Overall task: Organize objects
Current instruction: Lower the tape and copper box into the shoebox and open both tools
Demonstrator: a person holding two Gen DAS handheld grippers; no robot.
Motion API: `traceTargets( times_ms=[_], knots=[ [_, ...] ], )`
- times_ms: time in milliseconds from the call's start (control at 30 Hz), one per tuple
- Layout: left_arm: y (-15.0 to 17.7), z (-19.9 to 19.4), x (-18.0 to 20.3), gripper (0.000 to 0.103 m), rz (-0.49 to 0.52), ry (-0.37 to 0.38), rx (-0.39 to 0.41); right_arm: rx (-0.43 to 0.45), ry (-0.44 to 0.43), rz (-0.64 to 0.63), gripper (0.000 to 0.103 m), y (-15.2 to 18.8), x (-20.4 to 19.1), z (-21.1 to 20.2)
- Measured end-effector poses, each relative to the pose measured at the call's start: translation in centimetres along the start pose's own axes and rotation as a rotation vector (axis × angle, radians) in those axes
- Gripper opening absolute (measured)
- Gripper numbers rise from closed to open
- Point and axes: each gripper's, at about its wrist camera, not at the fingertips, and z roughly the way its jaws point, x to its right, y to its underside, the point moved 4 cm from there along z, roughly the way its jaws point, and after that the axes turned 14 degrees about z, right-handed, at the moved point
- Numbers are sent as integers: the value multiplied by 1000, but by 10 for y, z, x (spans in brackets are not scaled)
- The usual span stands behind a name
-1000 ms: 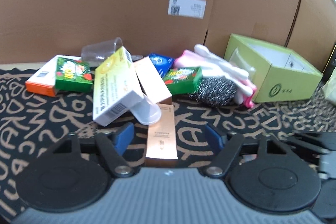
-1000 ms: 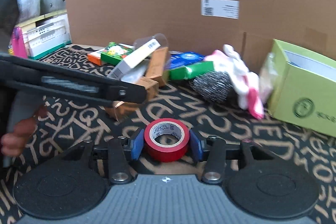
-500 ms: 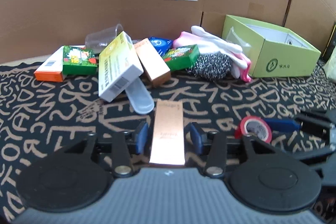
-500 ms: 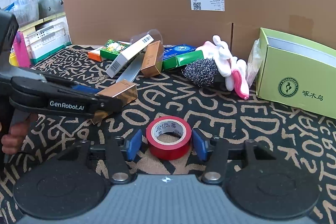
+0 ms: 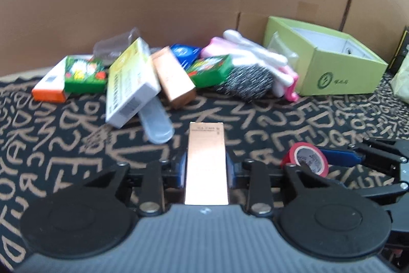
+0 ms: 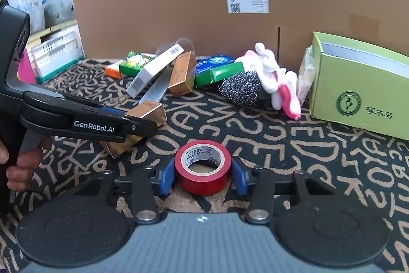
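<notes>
1. Left gripper (image 5: pixel 206 166) has just been closing in, and its blue pads now sit flat against both long sides of a slim copper-coloured cardboard box (image 5: pixel 206 160), so I'd call that gripped. From the right wrist camera the box looks tipped up off the black mat with tan lettering (image 6: pixel 319 157).

2. Right gripper (image 6: pixel 203 175) is clamped on a red roll of electrical tape (image 6: pixel 203 165), pads touching either side. The roll sits down by the mat; can't tell if it's lifted.

3. Landmark is the lime-green open cardboard box (image 5: pixel 329 68) at the back right. Seems to be the bin for everything, though that's my guess. Both held items are well in front of it and to its left.

4. Progress, as I judge it: barely started. The pile left of the green box looks untouched: white-and-yellow carton (image 5: pixel 130 83), second copper box (image 5: pixel 173 76), two green packets, orange-ended box, steel wool scourer (image 5: pixel 245 83), pink-and-white gloves (image 5: pixel 258 58), clear plastic bits.
</notes>
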Motion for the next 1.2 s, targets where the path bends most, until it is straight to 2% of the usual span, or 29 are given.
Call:
traceTargets(
  times_ms=[167, 367, 500, 633, 767, 900, 1033, 1200],
  knots=[
    [-42, -11, 28, 30, 33, 93, 79, 66, 25, 5, 51, -16, 19, -22],
    [-107, -7, 80, 30, 111, 198, 165, 187, 130, -17, 51, -56, 61, -59],
    [-148, 11, 118, 30, 150, 226, 185, 259, 231, -45, 51, -83, 94, -75],
    [-186, 41, 145, 30, 108, 289, 161, 291, 316, -31, 51, -107, 134, -76],
    [-220, 80, 163, 30, 79, 266, 135, 293, 390, -8, 51, -131, 176, -65],
    [-243, 121, 183, 30, 63, 292, 89, 258, 449, 5, 51, -149, 215, -43],
    [-257, 161, 199, 30, 58, 285, 51, 184, 447, 37, 51, -162, 245, -18],
    [-259, 192, 209, 31, 74, 256, 41, 114, 474, -4, 51, -161, 261, 4]
  ],
)
